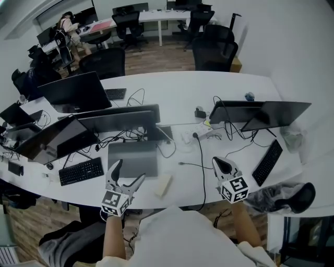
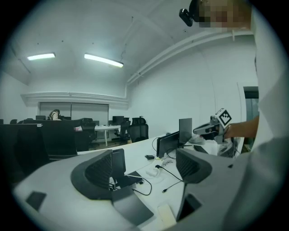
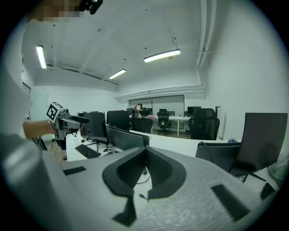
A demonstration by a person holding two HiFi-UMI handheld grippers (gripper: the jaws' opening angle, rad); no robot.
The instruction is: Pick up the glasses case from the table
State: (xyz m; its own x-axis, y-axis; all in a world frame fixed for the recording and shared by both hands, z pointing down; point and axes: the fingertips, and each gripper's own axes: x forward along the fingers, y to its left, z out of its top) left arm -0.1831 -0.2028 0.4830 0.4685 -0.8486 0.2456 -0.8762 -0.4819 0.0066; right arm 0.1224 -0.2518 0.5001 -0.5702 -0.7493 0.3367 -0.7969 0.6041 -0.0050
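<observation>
One cream oblong glasses case (image 1: pixel 163 185) lies lower centre on the white tabletop (image 1: pixel 177 94) between two tools: left tool (image 1: pixel 130 171) gaping empty, right tool (image 1: pixel 221 165) closed.

A long, curved white tabletop (image 1: pixel 182 88) is stretching across an open office, carrying dark monitors (image 1: pixel 78 91), black keyboards (image 1: pixel 81 171) and loose black cables (image 1: pixel 201 156). Black office chairs (image 1: pixel 215 49) are standing behind it on a brown wooden floor (image 1: pixel 156 55). A further white desk (image 1: pixel 162 15) is sitting near the far wall, with more black chairs drawn up around it. A person (image 1: pixel 68 23) is sitting at another desk in the far left corner. Plain white walls (image 2: pixel 189 90) are enclosing the room, and long strip lights (image 2: pixel 103 60) are glowing on the white ceiling (image 3: pixel 135 36), spreading an even, cool light.
</observation>
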